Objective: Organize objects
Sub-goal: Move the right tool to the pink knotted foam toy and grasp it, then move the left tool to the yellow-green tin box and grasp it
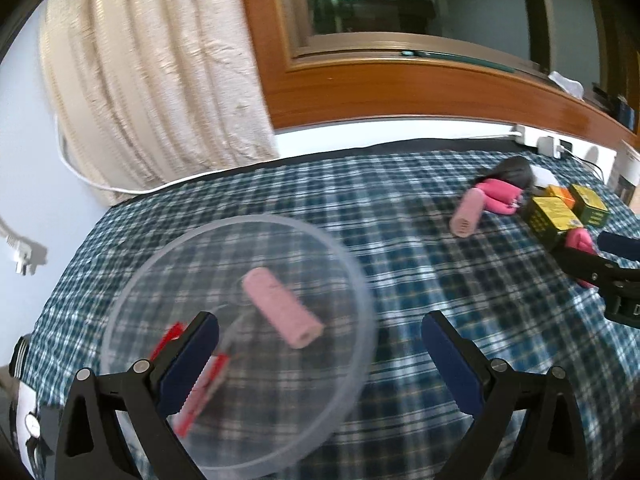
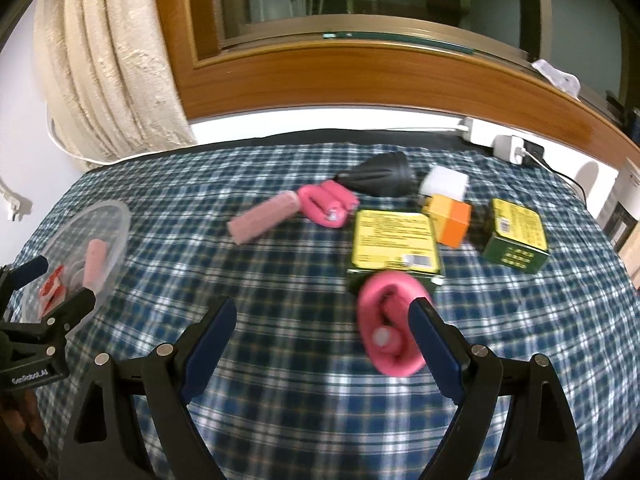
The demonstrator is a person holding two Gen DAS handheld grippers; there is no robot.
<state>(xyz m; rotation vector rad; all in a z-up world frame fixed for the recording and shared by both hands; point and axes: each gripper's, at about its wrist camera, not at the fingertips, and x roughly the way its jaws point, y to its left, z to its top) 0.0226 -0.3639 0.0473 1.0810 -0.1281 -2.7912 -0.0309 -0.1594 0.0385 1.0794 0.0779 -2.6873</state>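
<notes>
one pink roller (image 1: 282,312) and a red packet (image 1: 200,380) sit in the clear bowl (image 1: 352,264); roller (image 2: 262,220), pink clips (image 2: 390,322), boxes (image 2: 394,246) still on the worktop. both tools (image 1: 320,364) (image 2: 322,344) spread apart, empty.

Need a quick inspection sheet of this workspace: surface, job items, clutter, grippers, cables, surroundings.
Surface: plaid cloth covers the table.
Job's things: clear bowl holds a pink roller and a red item; second pink roller, two pink foam curlers, three boxes on the cloth.
Clutter: black object, white block.
Grippers: left gripper open over the bowl; right gripper open, near curler beside one finger.
Cables: white cord, black lead.
Surroundings: curtain, wooden window frame.
</notes>
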